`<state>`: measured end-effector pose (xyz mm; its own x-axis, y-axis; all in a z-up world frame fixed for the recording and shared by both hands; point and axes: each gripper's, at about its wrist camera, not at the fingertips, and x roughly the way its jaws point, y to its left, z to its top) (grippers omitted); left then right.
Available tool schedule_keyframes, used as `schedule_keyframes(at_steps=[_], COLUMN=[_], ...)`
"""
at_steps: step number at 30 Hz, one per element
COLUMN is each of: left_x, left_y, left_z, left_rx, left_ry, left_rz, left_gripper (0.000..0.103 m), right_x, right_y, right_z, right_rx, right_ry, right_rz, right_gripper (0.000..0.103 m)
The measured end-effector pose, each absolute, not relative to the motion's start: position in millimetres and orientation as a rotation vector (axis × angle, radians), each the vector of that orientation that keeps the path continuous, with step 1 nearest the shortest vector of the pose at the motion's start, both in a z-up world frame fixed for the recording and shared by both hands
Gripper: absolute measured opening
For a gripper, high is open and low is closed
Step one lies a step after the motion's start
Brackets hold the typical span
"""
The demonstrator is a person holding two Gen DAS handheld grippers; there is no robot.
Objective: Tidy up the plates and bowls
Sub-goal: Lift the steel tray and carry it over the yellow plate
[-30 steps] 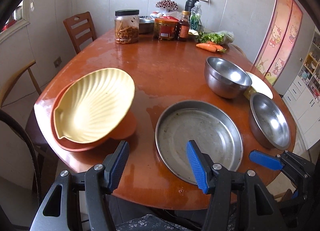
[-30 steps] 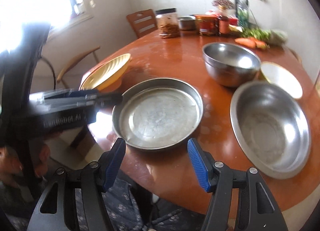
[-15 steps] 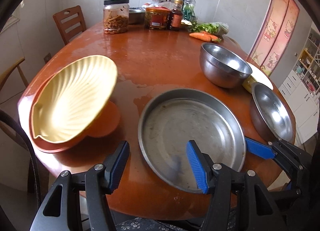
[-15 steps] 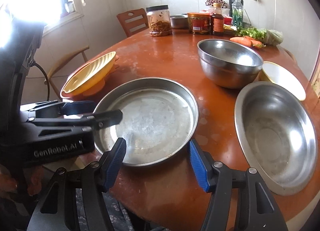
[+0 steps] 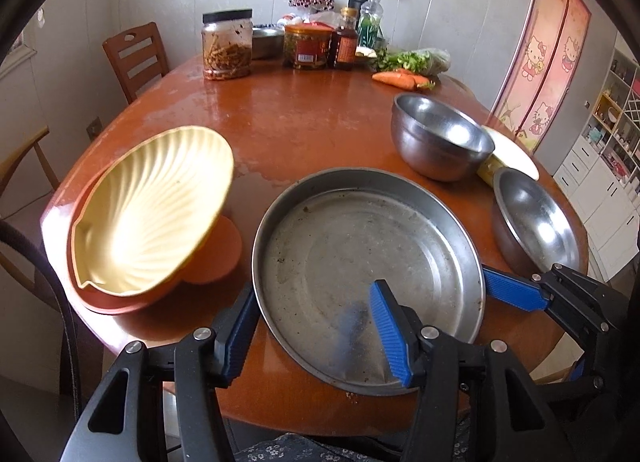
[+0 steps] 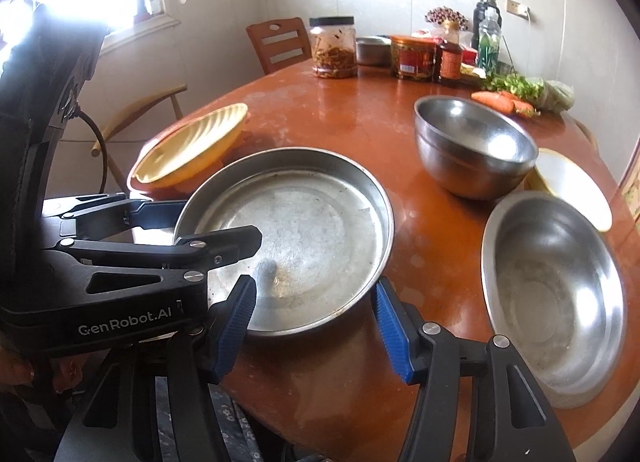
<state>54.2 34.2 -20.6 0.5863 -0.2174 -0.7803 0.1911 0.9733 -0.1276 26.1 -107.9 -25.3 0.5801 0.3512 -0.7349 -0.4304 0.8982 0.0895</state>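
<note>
A wide round steel pan (image 5: 360, 258) lies flat near the table's front edge. My left gripper (image 5: 316, 336) straddles its near-left rim, one pad outside the wall and the other over the pan floor. Its jaws are closing, and the pads are not pressing on the pan. My right gripper (image 6: 312, 328) straddles the near-right rim of the steel pan (image 6: 296, 230) the same way, closing but not gripping. To the left, a yellow shell-shaped dish (image 5: 152, 210) sits tilted on an orange plate (image 5: 212, 258). To the right are a deep steel bowl (image 5: 440, 138), a shallow steel bowl (image 5: 536, 222) and a pale dish (image 5: 516, 154).
Jars (image 5: 228, 46), bottles (image 5: 344, 42), carrots (image 5: 396, 79) and greens crowd the far edge of the round wooden table (image 5: 304, 114). Wooden chairs (image 5: 134, 56) stand behind and to the left. The table's front edge runs just below both grippers.
Both grippers have moved forward to the steel pan, so its near rim now lies between each pair of fingers. Both pairs of jaws have narrowed a little.
</note>
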Motion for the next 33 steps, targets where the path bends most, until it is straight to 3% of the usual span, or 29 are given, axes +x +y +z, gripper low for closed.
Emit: schedule_keyframes(at_steps=[33], left_x=[57.7], left_y=[105.6], left_z=[35.1], left_rx=[-0.08], left_ry=[0.786], left_rz=[-0.131], left_gripper=[0.056], right_x=[49.5], right_y=[-44.8], right_z=[30.7], right_rx=[-0.145], right_ry=[0.724], right_rz=[0.555], right_gripper=[0.062])
